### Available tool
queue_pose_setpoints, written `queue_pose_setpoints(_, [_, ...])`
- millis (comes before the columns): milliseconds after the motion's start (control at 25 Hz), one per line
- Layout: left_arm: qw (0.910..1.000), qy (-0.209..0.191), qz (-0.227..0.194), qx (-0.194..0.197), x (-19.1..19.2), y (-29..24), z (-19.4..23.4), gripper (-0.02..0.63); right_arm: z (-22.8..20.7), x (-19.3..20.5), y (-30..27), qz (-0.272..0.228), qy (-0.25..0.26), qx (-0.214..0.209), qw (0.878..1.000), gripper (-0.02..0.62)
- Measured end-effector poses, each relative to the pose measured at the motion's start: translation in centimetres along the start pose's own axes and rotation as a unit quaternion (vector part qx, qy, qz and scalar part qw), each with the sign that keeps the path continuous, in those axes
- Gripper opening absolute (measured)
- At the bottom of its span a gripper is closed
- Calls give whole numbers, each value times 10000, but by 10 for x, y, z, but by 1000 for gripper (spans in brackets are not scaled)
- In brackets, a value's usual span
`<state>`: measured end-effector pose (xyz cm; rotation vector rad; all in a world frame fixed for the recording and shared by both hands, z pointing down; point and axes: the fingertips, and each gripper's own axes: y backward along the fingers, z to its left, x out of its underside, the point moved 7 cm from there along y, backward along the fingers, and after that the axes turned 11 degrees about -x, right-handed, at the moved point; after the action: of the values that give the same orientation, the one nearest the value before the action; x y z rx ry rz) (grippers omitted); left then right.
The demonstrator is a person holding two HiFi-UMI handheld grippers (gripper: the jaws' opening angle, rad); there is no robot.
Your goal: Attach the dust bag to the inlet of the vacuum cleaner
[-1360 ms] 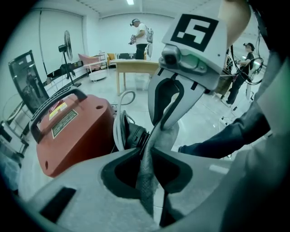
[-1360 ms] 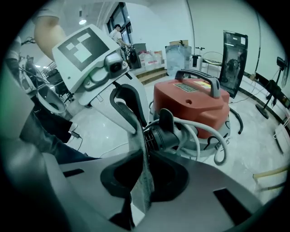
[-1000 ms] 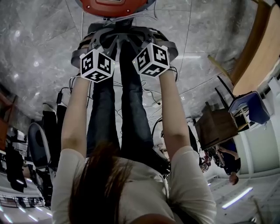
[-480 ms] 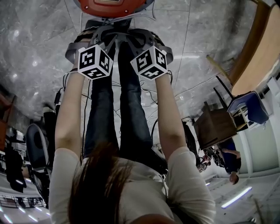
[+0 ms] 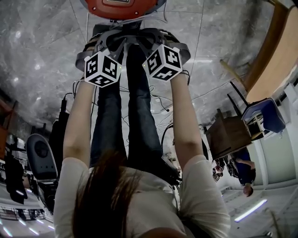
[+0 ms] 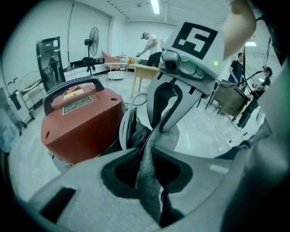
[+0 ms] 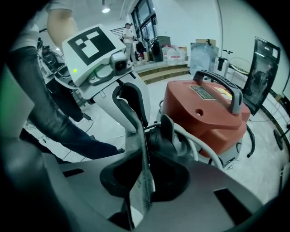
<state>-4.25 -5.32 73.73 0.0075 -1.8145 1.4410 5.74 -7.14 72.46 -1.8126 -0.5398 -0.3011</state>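
Neither gripper has shifted since earlier. Left gripper [image 6: 149, 156] and right gripper [image 7: 142, 158] each clamp the grey dust bag [image 6: 152, 190] beside the red vacuum cleaner [image 6: 84, 124]. Its labels [image 6: 77, 103] are illegible.

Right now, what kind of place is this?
Probably a big indoor work hall or lab, not a home. It has a shiny marbled floor, a tall standing fan, a work table and a long ceiling light.

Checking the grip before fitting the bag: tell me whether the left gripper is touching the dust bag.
Touching. The left gripper view shows the left gripper pinching the dust bag, grey fabric pressed between its jaws.
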Motion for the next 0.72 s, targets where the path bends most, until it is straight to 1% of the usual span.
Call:
queue_pose_setpoints(120, [9995, 316, -38, -61, 6, 0, -1, 78, -3, -3, -3, 118, 204, -115, 9997, 54])
queue_pose_setpoints(160, [9995, 311, -30, -57, 6, 0, -1, 78, -3, -3, -3, 93, 183, -101, 9997, 54])
queue_pose_setpoints(200, [9998, 217, -8, -32, 5, -1, 0, 78, -2, -2, -3, 34, 114, -57, 9999, 54])
queue_pose_setpoints(240, [10000, 30, 25, 19, 4, -1, 0, 78, -1, -1, -2, -53, 0, 14, 10000, 54])
queue_pose_setpoints(320, [9983, -535, 100, 190, -1, -2, 3, 80, 2, 2, -2, -272, -321, 216, 9989, 55])
queue_pose_setpoints(440, [9898, -1343, 169, 440, -10, -5, 7, 81, 5, 7, -2, -533, -777, 506, 9943, 57])
queue_pose_setpoints(520, [9851, -1639, 163, 499, -13, -5, 8, 84, 6, 7, -2, -589, -922, 587, 9923, 57])
queue_pose_setpoints(560, [9846, -1672, 157, 491, -13, -5, 8, 86, 6, 6, -2, -570, -921, 589, 9924, 57])
queue_pose_setpoints(600, [9858, -1606, 148, 466, -12, -4, 8, 86, 6, 5, -2, -514, -861, 564, 9934, 57])
queue_pose_setpoints(720, [9941, -1027, 96, 328, -7, -3, 6, 86, 4, 2, -2, -203, -396, 357, 9984, 57])
